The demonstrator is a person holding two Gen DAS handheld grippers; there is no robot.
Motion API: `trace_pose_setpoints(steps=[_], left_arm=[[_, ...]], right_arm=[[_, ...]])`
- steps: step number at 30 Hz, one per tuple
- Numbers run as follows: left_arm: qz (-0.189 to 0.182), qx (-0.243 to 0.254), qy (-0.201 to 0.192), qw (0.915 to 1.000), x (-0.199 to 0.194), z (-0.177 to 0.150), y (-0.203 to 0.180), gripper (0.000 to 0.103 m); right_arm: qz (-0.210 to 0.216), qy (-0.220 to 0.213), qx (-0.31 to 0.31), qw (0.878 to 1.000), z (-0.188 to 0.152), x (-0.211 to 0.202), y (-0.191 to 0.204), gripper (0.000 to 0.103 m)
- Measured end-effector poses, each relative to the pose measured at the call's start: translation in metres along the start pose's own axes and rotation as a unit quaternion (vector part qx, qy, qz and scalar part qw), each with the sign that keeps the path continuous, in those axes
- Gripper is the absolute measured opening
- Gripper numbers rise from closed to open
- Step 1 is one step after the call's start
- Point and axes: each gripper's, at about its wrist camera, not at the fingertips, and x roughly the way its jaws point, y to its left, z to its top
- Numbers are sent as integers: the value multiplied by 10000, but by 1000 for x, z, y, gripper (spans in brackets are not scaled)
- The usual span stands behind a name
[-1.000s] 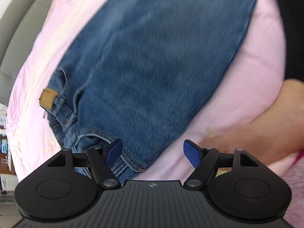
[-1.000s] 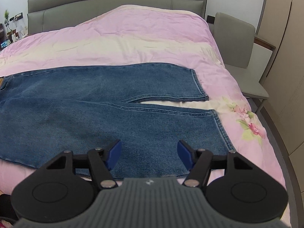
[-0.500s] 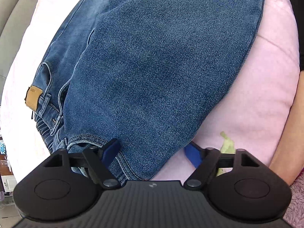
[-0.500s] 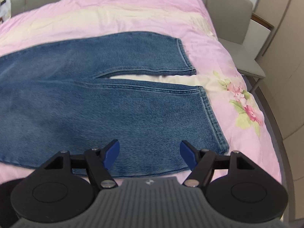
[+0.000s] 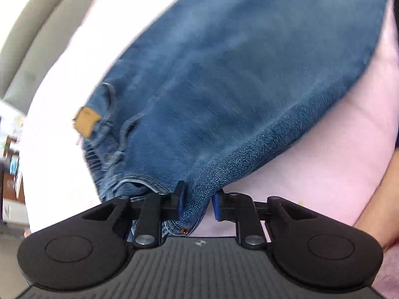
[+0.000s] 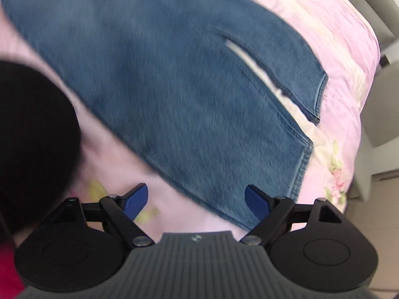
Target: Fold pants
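The blue denim pants (image 5: pixel 224 79) are laid lengthwise across the pink floral bedspread (image 6: pixel 344 57); their waist corner is pinched by the left claw (image 5: pixel 197 203), while the right claw (image 6: pixel 197 198) is held wide above the near leg hem.

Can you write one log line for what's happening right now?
left gripper: shut on jeans waist corner | right gripper: open over hem end | bedspread: pink

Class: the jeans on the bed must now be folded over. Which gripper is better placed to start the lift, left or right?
Left. The left gripper is shut on the jeans at the waist corner; the right gripper is open above the hem edge.
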Motion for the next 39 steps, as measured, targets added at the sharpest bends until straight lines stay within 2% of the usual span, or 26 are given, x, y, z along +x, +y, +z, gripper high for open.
trace_pose_setpoints(steps=[4, 5, 6, 7, 9, 11, 14, 19, 24, 26, 31, 35, 39], left_arm=[[174, -357, -216, 9990, -16, 6, 11, 21], [221, -440, -260, 9985, -19, 7, 12, 21], [280, -524, -321, 9977, -22, 8, 14, 21], [333, -594, -370, 9970, -25, 9, 15, 21], [412, -727, -461, 9954, -30, 9, 17, 21], [470, -850, -534, 9938, -34, 9, 22, 21], [620, -1076, -698, 9898, -43, 9, 29, 21], [902, -1526, -1028, 9788, -67, 7, 48, 20], [991, -1549, -1299, 9743, -95, 6, 61, 19], [1013, -1457, -1286, 9757, -92, 13, 66, 19], [1091, -1342, -1104, 9787, -66, 42, 87, 18], [1234, -1188, -1001, 9801, -46, 72, 105, 17], [1331, -934, -756, 9838, -11, 113, 118, 17]], right_arm=[[-288, -182, 292, 9990, -5, 14, 2, 80], [-354, -222, 347, 9985, -6, 14, 3, 71], [-482, -283, 406, 9976, -5, 14, 6, 56], [-682, -309, 473, 9961, -4, 12, 10, 48], [-916, -415, 612, 9930, -3, 4, 16, 17], [-1347, -586, 655, 9870, -3, -9, 20, 6], [-1790, -1031, 1058, 9727, 1, -43, 12, 5], [-2321, -1748, 1700, 9416, 21, -121, -5, 1], [-2566, -2058, 1997, 9230, 26, -179, -14, 1], [-2541, -2075, 2084, 9214, 29, -187, -22, 1], [-2524, -1811, 1967, 9299, 62, -159, -39, 1], [-2563, -1638, 1949, 9325, 96, -134, -73, 0], [-2426, -1334, 1889, 9422, 136, -98, -118, 0]])
